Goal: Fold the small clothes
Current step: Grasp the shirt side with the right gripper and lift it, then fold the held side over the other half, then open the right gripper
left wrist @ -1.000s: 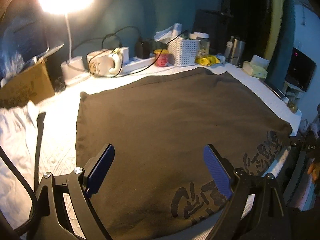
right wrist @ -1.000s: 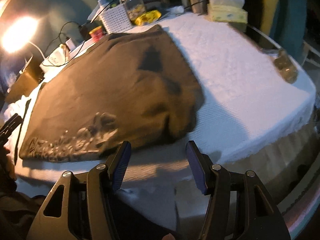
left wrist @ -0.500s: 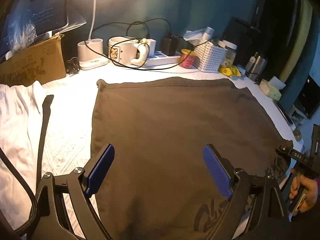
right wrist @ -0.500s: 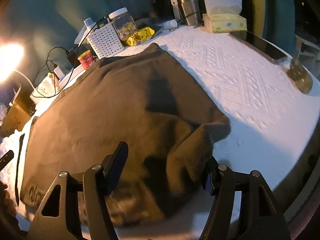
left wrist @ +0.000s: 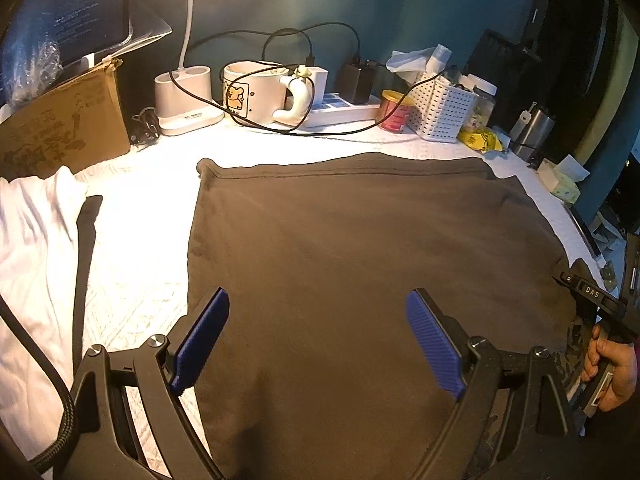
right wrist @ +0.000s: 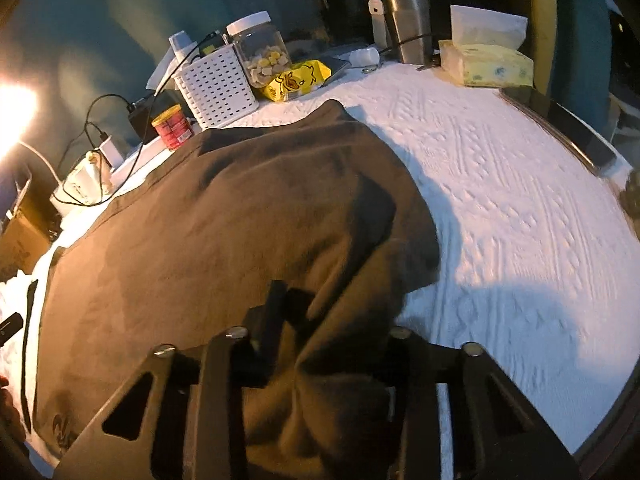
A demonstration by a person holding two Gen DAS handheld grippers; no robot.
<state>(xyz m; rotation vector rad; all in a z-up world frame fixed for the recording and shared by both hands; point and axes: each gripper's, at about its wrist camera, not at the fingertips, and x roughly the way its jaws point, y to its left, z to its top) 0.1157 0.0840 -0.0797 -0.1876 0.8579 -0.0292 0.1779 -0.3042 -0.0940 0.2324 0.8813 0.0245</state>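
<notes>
Brown cloth, a dark garment (left wrist: pixel 360 264), lies spread flat on the white textured table cover (left wrist: pixel 140 280), directly ahead of and beneath our left gripper (left wrist: pixel 318 344). We record that gripper's blue pads (left wrist: pixel 434 344) as spread wide apart, grasping nothing, with fabric visible between them. Our right gripper (right wrist: pixel 320 320) is clenched on the garment's near right edge; bunched cloth rises between and over its jaws. Beyond the left jaws sit a mug (left wrist: pixel 256 92) and a white basket (left wrist: pixel 444 114). Left of them lies white fabric (left wrist: pixel 36 248).
</notes>
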